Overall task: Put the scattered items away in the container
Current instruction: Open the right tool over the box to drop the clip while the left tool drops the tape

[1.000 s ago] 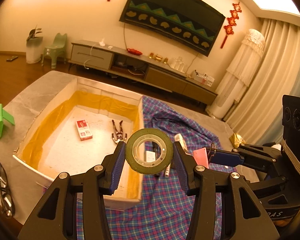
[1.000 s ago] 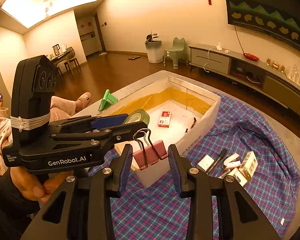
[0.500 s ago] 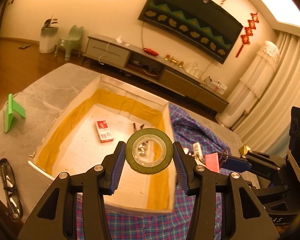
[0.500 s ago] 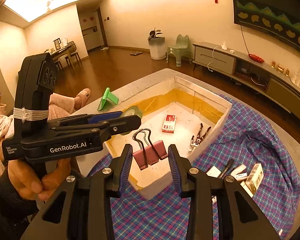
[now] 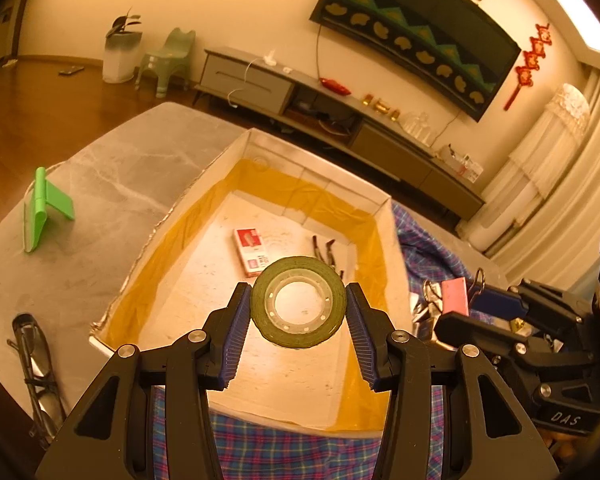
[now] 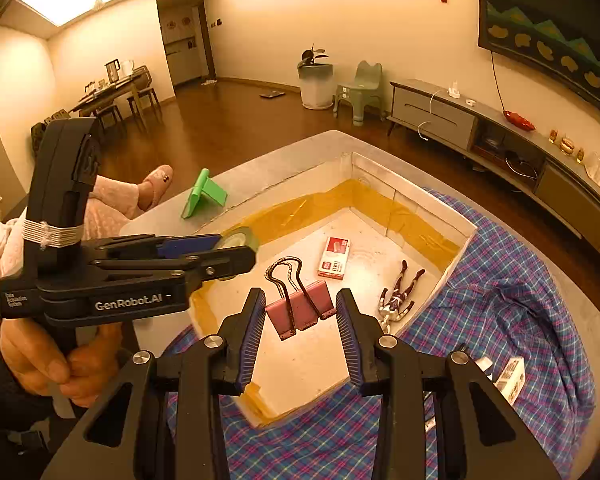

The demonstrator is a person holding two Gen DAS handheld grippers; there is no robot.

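In the left wrist view, the left gripper is closed on a roll of green tape, which it holds by the outer rim between the two blue pads, above the inside of the white container with yellow tape on its walls. A red and white box and a small figure toy already lie on the container floor. I think the roll could land on its edge when the pads let it go, because it is round, and then roll against a wall or onto the red box; from a greater height it may also bounce. The right gripper is just beside, at the right wall, so the two tools could knock each other if both go down together. On the right tool body I read "DAS"; the print on the red box is too small to read. In the right wrist view, the right gripper is closed on a pink binder clip, gripped at the two ends of its body, with the wire handles pointing up, over the near part of the container. The clip hangs a little tilted, so it may slip or turn out early. Near the wall, a drop could fall on the checked cloth instead. The left tool body shows "GenRobot.AI" and a small label, "Data Acquisition System" as far as I can read it.
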